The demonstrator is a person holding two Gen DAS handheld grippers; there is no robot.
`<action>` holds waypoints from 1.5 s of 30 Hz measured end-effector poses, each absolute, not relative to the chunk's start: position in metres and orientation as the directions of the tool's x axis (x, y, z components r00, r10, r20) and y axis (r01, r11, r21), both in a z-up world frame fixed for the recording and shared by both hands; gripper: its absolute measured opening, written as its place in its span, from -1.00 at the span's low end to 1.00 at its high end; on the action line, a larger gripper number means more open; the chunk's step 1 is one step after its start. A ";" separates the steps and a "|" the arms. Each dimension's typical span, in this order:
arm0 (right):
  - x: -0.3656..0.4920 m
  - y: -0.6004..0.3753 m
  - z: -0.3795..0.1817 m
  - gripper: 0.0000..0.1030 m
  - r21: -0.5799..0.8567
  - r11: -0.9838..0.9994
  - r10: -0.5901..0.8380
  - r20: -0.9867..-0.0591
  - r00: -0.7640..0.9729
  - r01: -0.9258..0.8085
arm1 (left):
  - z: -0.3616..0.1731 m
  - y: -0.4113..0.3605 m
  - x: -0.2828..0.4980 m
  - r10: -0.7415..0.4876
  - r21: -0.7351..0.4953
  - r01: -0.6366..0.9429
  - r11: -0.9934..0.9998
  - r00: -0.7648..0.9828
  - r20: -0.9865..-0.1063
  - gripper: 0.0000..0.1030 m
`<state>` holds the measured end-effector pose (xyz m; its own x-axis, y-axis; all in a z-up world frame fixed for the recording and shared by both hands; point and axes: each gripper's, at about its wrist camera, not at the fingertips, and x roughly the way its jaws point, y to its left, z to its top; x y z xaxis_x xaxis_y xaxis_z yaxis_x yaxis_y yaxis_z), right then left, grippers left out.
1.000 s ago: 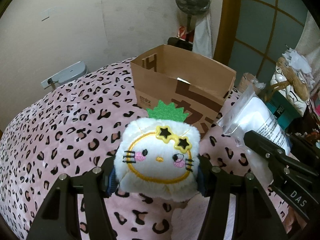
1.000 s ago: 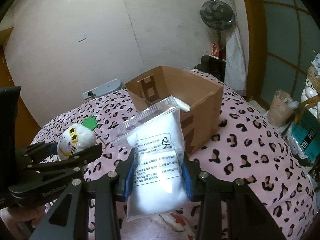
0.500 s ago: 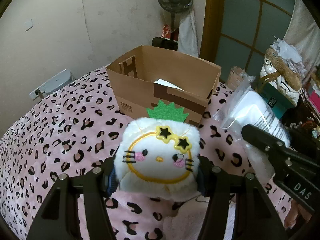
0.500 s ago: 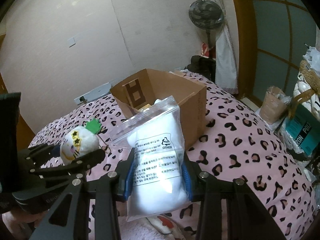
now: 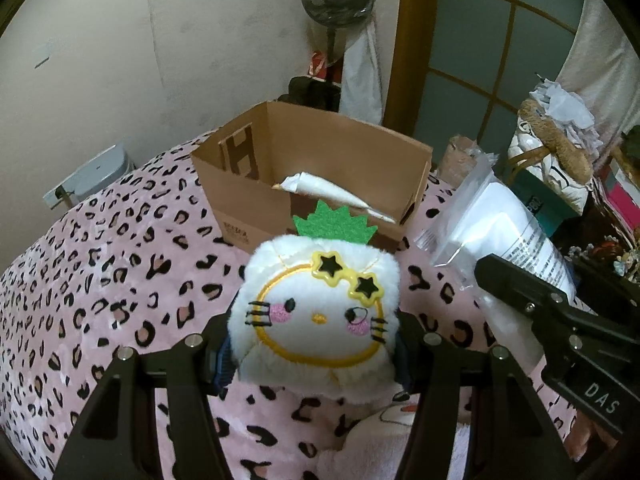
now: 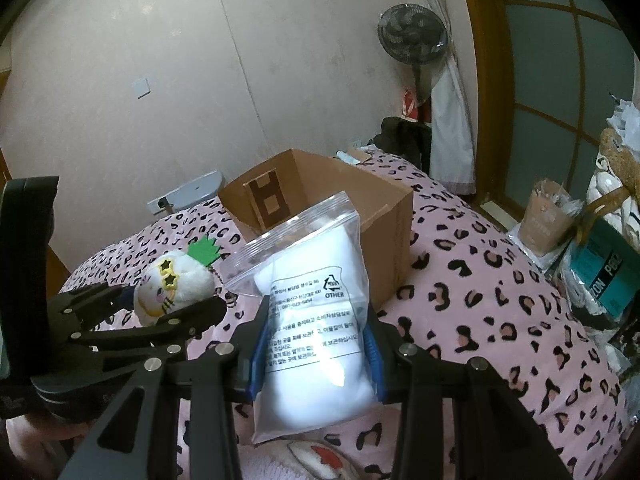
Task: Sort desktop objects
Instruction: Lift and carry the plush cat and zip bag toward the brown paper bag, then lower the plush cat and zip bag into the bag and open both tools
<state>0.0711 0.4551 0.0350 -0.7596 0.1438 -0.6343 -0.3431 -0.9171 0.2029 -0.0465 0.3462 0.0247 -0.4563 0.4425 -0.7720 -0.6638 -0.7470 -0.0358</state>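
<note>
Both hands have drifted toward the open brown cardboard box (image 5: 312, 184); it sits larger and more centred in the left view than a second ago, and a white folded item inside it (image 5: 336, 196) now shows.

Left gripper (image 5: 316, 356): jaws closed on the white plush cat-face toy with yellow star glasses and a green felt leaf crown (image 5: 320, 312), pads pressing its sides, held above the pink leopard-print bed cover (image 5: 100, 280).

Right gripper (image 6: 316, 356): jaws clamped on the clear zip-top plastic bag of white filling (image 6: 316, 320), upright, zip end up.

The box stands toward the far edge of the bed, just beyond both held things.

Step in hand, as I judge it: carrying both items to the box. Next move calls for bringing each load over the open rim before letting go, one hand at a time so the two grippers do not crowd each other.

Writing: the bag label carries a recycling triangle with "OTHER" and lines of Korean text too small to read. "DAS" shows on the right gripper body in the left view. The box bears a dark block-shaped print and a small label that I cannot read.
</note>
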 end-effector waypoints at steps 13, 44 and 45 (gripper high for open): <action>0.049 0.479 0.053 -0.22 0.214 -0.913 0.159 -0.596 -0.787 -0.347 | 0.045 0.366 -0.086 0.498 -0.099 -0.687 -0.720 -0.412 -0.763 0.19; -0.072 0.515 0.028 -0.22 0.178 -0.930 0.128 -0.665 -0.736 -0.323 | 0.020 0.425 -0.252 0.505 -0.204 -0.630 -0.749 -0.343 -0.792 0.19; -0.075 0.513 0.024 -0.22 0.174 -0.932 0.124 -0.671 -0.731 -0.317 | 0.016 0.425 -0.255 0.501 -0.204 -0.629 -0.750 -0.340 -0.796 0.19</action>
